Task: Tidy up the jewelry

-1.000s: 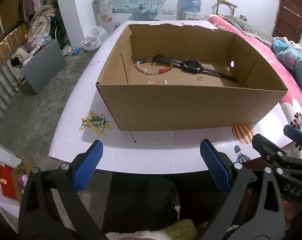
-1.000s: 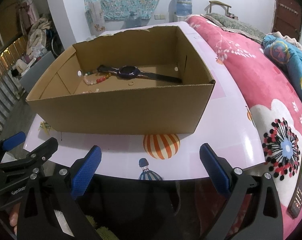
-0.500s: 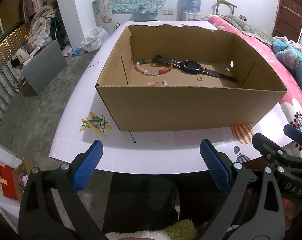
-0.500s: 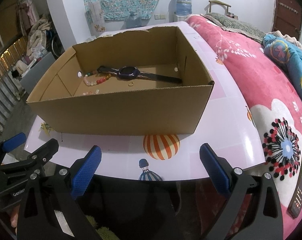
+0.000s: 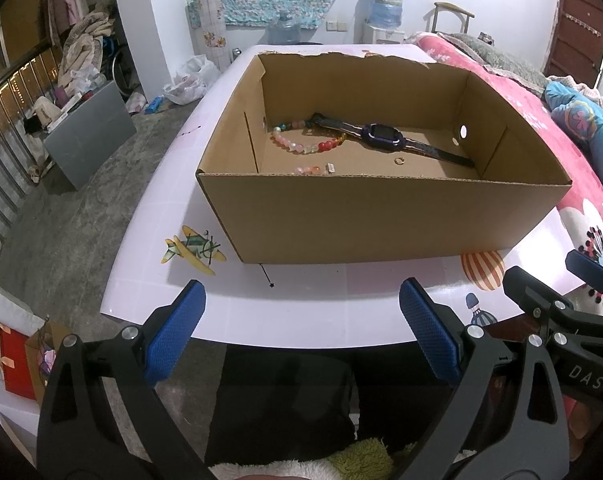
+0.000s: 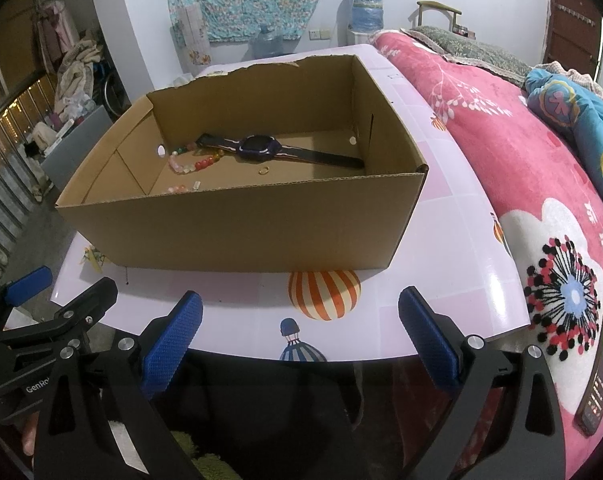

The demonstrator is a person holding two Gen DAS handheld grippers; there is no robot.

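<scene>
An open cardboard box (image 5: 381,216) sits on a pink table (image 5: 301,304) printed with cartoon balloons and a plane, beside a bed with a pink floral blanket (image 6: 541,184). Inside the box lie a dark smartwatch (image 5: 383,136) stretched flat, a bracelet of coloured beads (image 5: 305,145) touching its strap at the left, a small gold ring (image 5: 399,161) just in front of the watch, and a short bead strand with a clasp (image 5: 315,169) near the front wall. The left gripper (image 5: 301,332) and right gripper (image 6: 299,332) hover side by side at the table's near edge, both with jaws spread wide and empty. A lit phone (image 6: 599,368) rests on the blanket.
</scene>
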